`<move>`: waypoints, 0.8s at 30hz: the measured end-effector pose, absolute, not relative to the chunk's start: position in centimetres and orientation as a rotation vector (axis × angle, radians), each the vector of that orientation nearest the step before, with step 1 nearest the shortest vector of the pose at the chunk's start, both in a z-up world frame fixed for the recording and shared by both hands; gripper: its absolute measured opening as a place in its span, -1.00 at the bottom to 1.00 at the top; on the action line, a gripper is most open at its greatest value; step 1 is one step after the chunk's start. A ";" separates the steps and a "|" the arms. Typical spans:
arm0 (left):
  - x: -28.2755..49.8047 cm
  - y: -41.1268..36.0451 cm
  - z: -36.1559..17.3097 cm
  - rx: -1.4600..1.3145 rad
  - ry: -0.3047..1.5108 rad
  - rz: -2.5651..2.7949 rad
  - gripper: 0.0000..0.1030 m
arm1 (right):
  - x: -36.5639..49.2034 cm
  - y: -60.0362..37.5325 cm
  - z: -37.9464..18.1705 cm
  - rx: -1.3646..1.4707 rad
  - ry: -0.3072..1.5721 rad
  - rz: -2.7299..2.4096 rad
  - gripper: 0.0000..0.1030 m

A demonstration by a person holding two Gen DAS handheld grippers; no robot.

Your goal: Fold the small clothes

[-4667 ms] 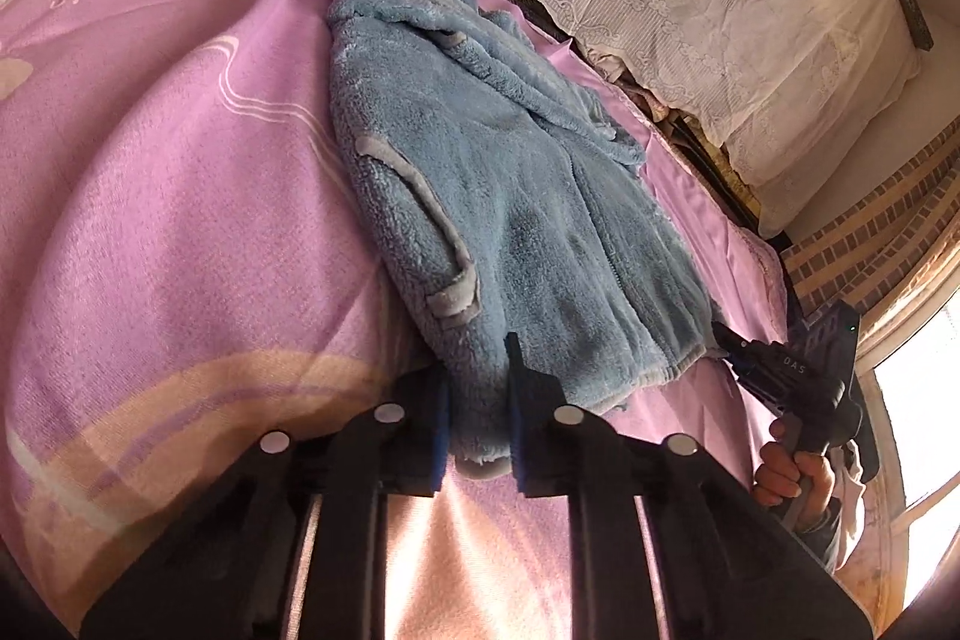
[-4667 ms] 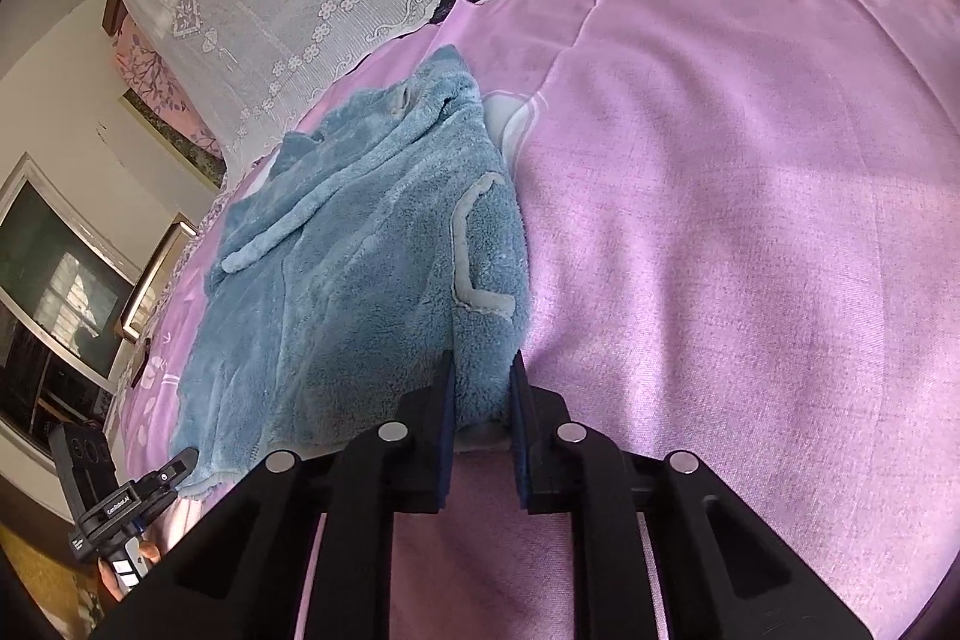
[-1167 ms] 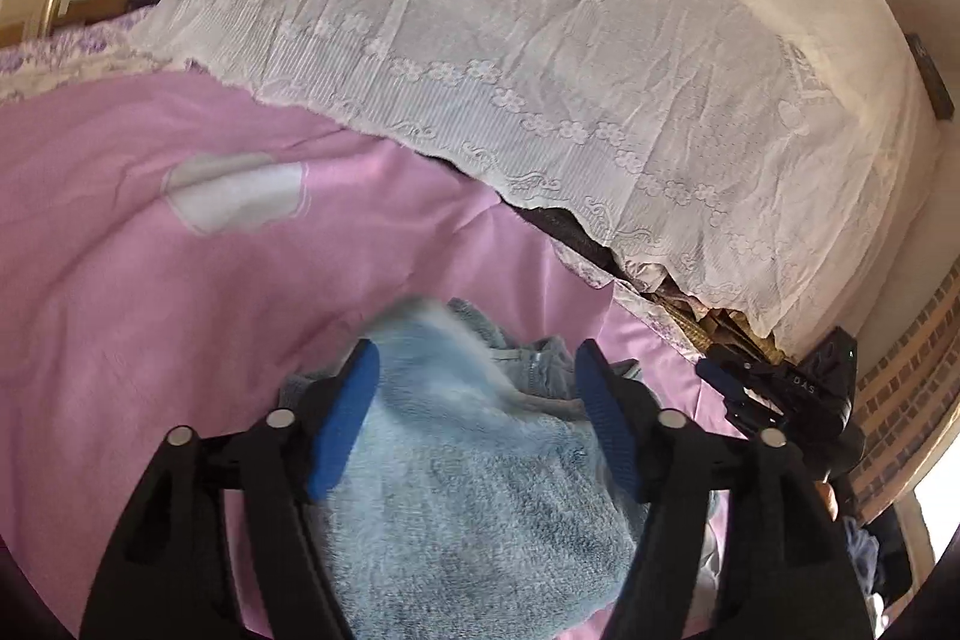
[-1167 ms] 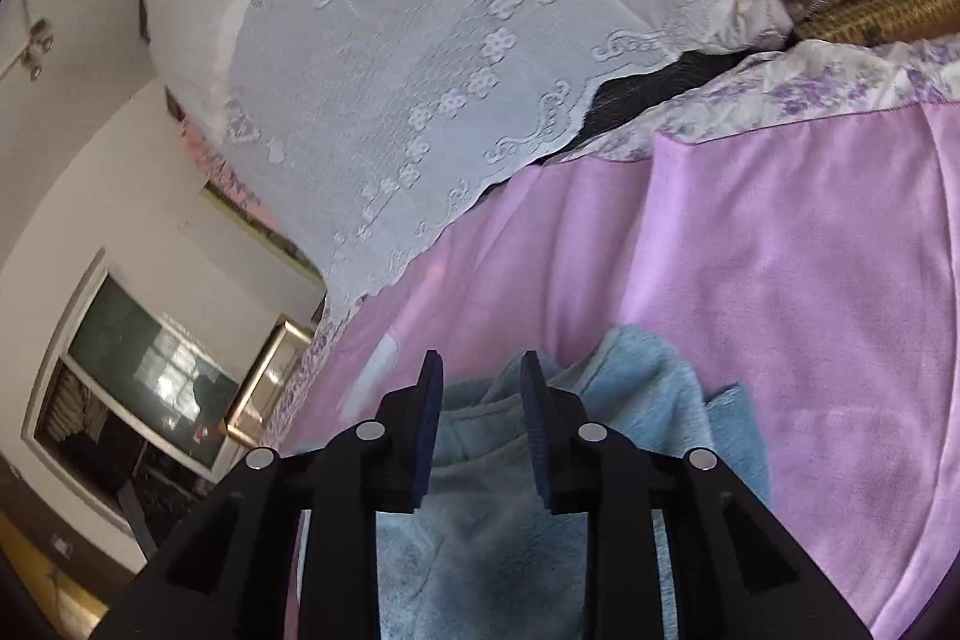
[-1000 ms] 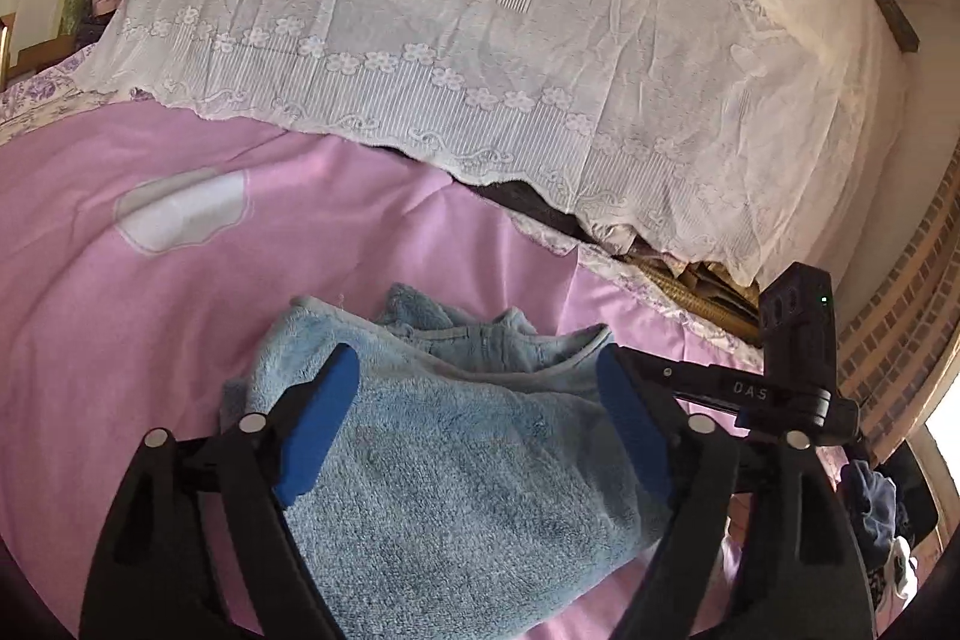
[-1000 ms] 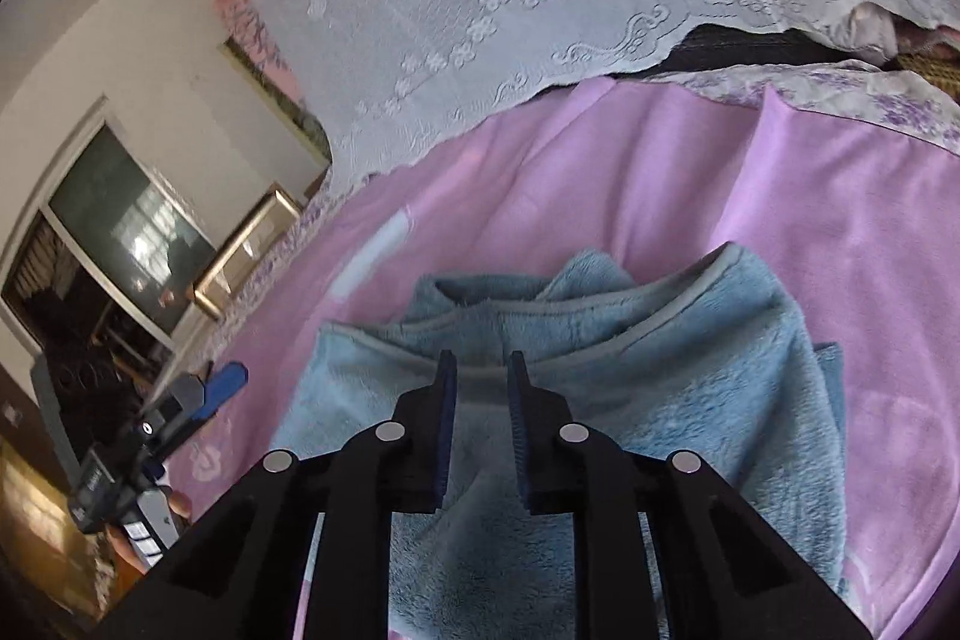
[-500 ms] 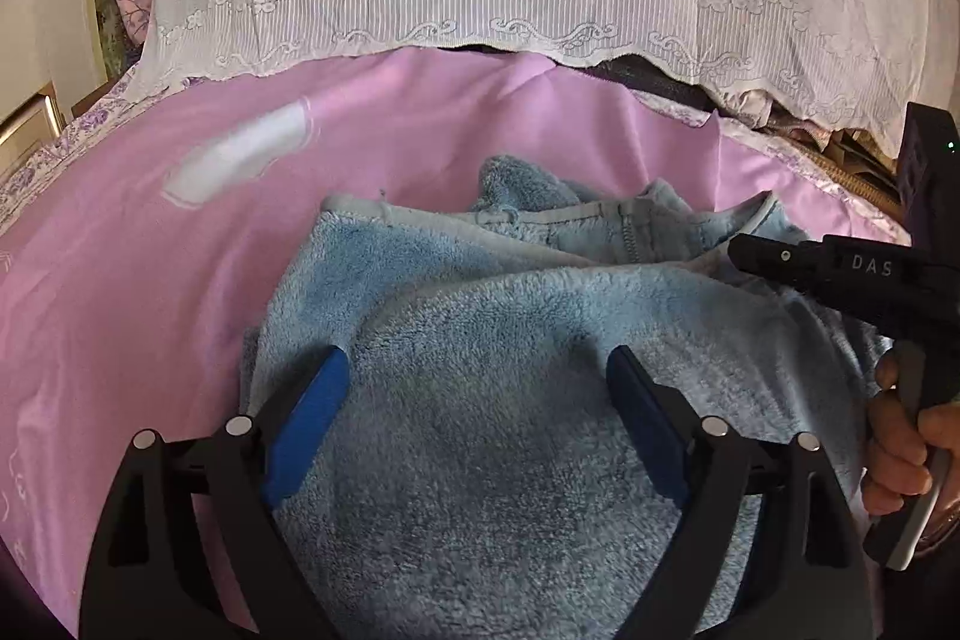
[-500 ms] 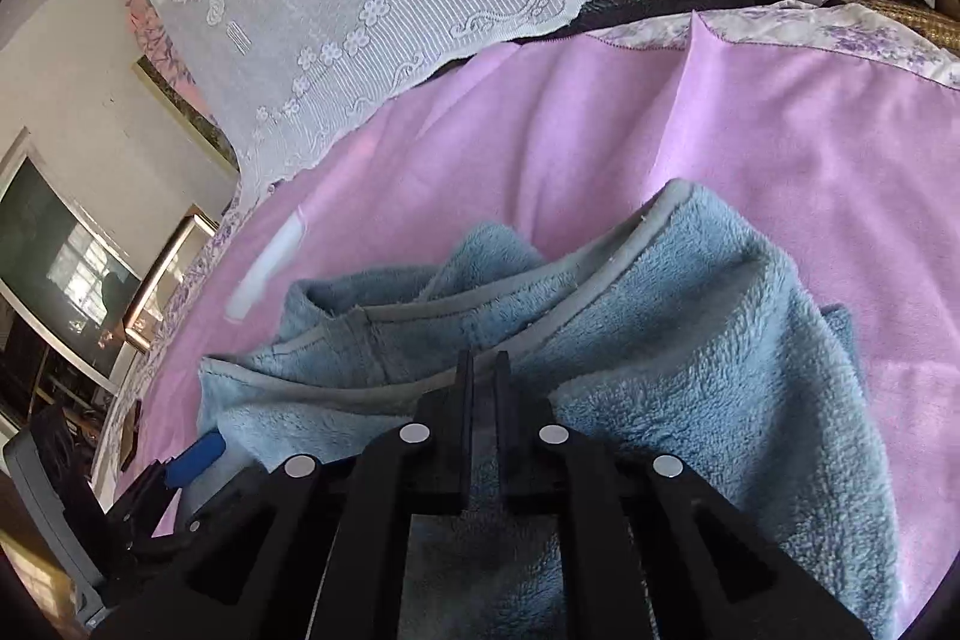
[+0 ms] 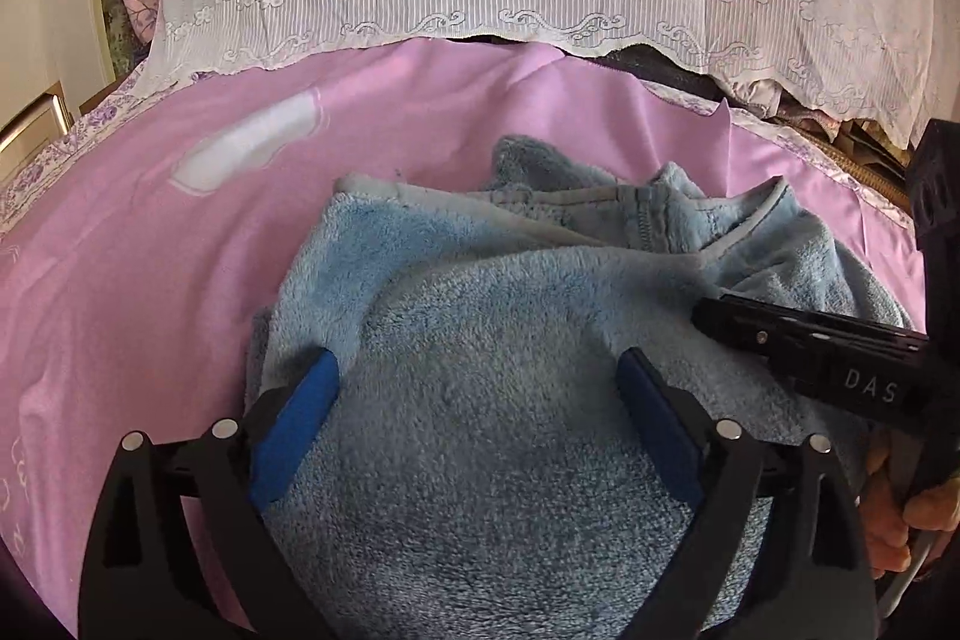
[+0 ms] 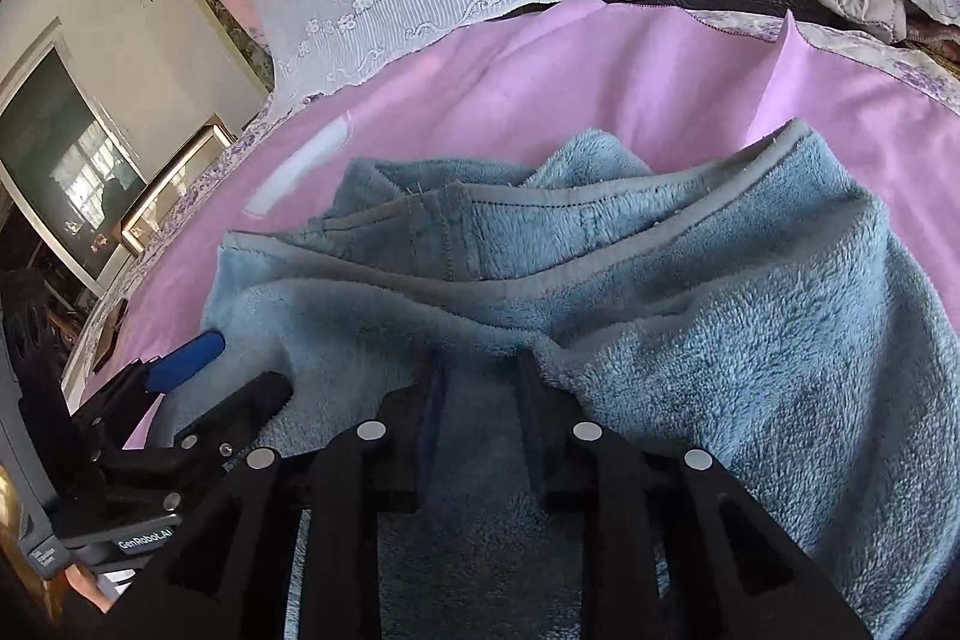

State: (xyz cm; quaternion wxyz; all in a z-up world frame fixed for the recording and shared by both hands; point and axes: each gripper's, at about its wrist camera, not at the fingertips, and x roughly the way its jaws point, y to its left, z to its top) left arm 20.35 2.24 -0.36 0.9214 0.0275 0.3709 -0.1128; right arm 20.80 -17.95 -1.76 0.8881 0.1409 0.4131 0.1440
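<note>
On the pink bed sheet, the blue fleece garment lies doubled over, its folded edge near both cameras and its collar toward twelve o'clock. The left gripper fingers stand wide and are opening, clear of the pile. The right gripper fingers are narrow and opening, fleece between them. This looks like the release after a fold; next, both should lift away, then grip a side edge.
</note>
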 end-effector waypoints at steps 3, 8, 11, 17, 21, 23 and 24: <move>20.3 2.3 -0.2 0.057 0.755 -0.227 0.79 | 19.2 -17.7 -1.1 0.291 0.815 0.265 -0.52; 19.7 2.6 0.4 0.052 0.728 -0.217 0.79 | 16.1 -16.9 0.2 0.273 0.763 0.243 -0.45; 18.7 2.5 1.2 0.068 0.693 -0.211 0.79 | 14.3 -16.2 0.5 0.231 0.744 0.217 -0.45; 17.4 2.1 1.7 0.088 0.673 -0.247 0.86 | 12.7 -15.9 -1.0 0.217 0.803 0.185 -0.36; 18.7 1.4 -0.2 0.138 0.749 -0.230 0.87 | 12.3 -16.5 -1.9 0.245 0.794 0.202 -0.35; 18.7 1.6 -0.2 0.126 0.752 -0.234 0.90 | 12.1 -16.6 -1.9 0.248 0.778 0.203 -0.35; 18.8 1.6 -0.2 0.126 0.752 -0.234 0.90 | 11.9 -16.6 -2.0 0.247 0.770 0.200 -0.35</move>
